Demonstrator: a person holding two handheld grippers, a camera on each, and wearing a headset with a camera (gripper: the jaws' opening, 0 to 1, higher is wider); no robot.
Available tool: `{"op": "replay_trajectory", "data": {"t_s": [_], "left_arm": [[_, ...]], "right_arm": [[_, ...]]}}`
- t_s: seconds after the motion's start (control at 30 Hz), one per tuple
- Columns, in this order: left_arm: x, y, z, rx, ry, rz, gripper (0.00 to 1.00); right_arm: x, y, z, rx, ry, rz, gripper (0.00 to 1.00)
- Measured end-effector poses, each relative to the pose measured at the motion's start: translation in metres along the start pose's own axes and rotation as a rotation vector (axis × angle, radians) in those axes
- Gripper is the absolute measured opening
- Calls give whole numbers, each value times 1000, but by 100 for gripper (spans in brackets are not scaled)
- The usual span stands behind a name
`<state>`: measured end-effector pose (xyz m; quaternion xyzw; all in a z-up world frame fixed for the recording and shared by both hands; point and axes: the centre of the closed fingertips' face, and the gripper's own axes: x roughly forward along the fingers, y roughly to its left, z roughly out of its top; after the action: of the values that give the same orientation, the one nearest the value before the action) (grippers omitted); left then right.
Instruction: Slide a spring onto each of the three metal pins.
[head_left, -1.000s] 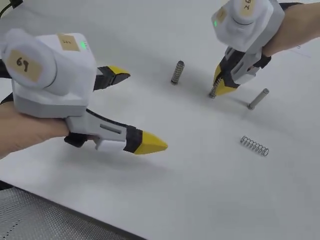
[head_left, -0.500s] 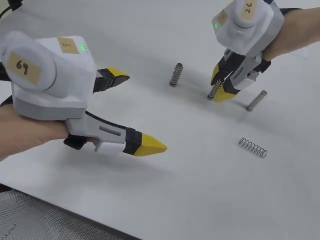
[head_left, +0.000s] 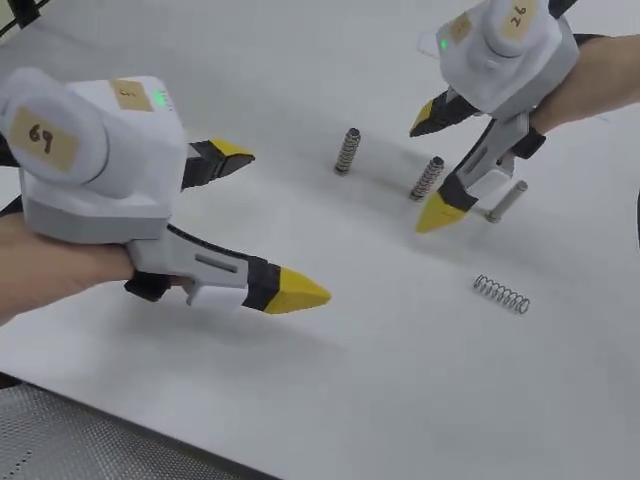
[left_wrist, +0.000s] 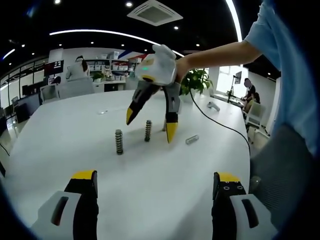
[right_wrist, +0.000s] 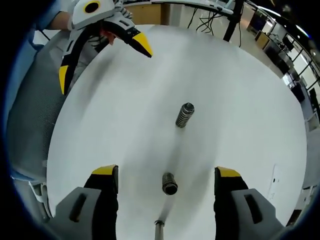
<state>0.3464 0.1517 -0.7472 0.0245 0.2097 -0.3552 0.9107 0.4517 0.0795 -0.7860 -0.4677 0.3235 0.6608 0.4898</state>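
the bare pin (right_wrist: 159, 229) runs off the bottom edge of the right gripper view, with just its tip showing. in the left gripper view it stands mostly behind a jaw of the right hand-held gripper (left_wrist: 150, 129), and the loose spring (left_wrist: 192, 139) is too small to make out its coils. the two upright springs (head_left: 347, 151) (head_left: 427, 178) hide whatever is inside them.
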Motion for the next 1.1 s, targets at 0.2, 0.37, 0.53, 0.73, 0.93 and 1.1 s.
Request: {"op": "replay_trajectory", "data": {"t_s": [0.2, 0.37, 0.53, 0.73, 0.93, 1.1], "left_arm": [[-2, 3, 4, -19, -17, 10, 93], [-2, 1, 5, -17, -15, 4, 93], [-1, 2, 7, -10, -12, 2, 93], [0, 5, 11, -4, -7, 0, 93], [-2, 7, 16, 13, 3, -3, 93], [-3, 7, 16, 30, 18, -11, 93]], "right_arm": [[-3, 4, 0, 28, -48, -15, 85], [-8, 7, 1, 59, -98, -43, 93], [-17, 11, 4, 95, -168, -87, 96], [-23, 15, 3, 135, -223, -120, 99], [-31, 18, -1, 204, -286, -157, 98], [-41, 29, -6, 249, -325, -192, 98]]}}
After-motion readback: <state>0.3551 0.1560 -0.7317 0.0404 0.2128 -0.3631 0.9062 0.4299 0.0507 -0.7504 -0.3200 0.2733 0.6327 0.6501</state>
